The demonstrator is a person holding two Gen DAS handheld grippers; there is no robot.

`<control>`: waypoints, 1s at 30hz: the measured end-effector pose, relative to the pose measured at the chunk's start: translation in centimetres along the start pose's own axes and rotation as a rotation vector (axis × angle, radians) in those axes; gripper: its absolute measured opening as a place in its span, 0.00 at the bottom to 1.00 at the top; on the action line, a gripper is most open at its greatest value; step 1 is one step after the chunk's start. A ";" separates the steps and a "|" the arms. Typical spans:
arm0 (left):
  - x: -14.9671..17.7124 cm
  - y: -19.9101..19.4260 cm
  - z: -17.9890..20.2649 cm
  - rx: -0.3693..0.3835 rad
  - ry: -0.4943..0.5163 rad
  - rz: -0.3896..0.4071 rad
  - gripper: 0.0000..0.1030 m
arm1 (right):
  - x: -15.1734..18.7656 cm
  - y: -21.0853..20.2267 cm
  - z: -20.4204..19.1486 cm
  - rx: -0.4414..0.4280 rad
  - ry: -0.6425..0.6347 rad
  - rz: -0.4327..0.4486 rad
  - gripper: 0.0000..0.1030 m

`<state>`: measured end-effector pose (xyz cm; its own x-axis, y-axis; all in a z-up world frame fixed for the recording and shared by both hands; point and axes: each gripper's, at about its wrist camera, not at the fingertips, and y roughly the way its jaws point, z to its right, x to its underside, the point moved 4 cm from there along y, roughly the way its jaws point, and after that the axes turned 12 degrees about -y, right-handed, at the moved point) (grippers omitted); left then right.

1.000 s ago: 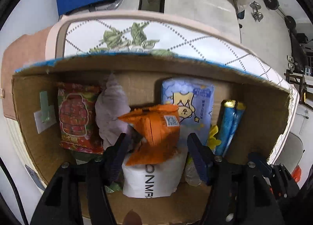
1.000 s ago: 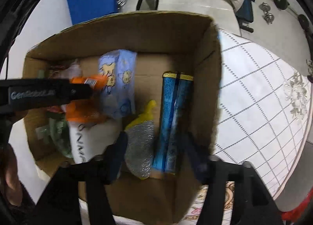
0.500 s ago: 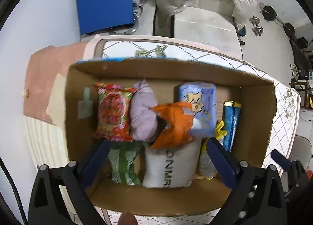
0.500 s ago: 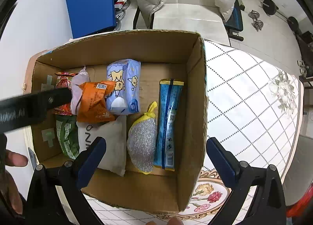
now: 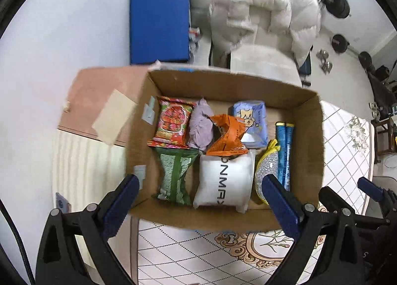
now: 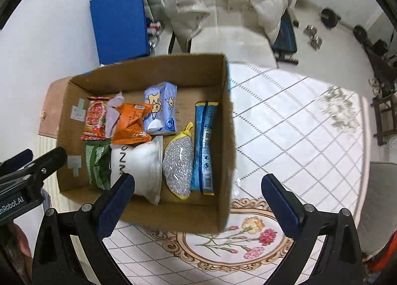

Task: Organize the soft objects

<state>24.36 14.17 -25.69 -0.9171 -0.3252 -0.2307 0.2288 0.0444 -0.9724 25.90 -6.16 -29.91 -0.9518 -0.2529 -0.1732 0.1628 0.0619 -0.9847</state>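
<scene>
Holding both my left gripper (image 5: 198, 200) and right gripper (image 6: 198, 198) wide apart, empty, above cardboard box (image 5: 223, 86); orange packet (image 5: 227, 136) at 12 o'clock atop white pouch (image 5: 224, 180).

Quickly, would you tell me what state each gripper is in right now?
Left gripper: open, holding nothing.
Right gripper: open, holding nothing.
</scene>
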 end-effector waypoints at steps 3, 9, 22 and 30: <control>1.6 -3.1 -0.3 0.007 0.006 0.068 0.98 | 1.8 -3.2 -0.6 0.016 -0.023 0.054 1.00; 4.7 -8.7 -0.4 0.017 0.038 0.164 0.98 | 5.2 -9.7 -1.9 0.027 -0.060 0.162 1.00; 11.2 -19.2 -1.8 0.073 0.021 0.289 0.98 | 12.8 -21.7 -3.2 0.028 -0.081 0.339 1.00; 14.2 -24.3 -2.5 0.085 0.018 0.367 0.98 | 16.3 -28.1 -3.8 0.066 -0.109 0.446 1.00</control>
<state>4.95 10.86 -5.39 -0.7742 -0.2856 -0.5648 0.5692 0.0760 -0.8187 4.85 -8.33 -5.02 -0.7531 -0.3157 -0.5773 0.5693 0.1271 -0.8122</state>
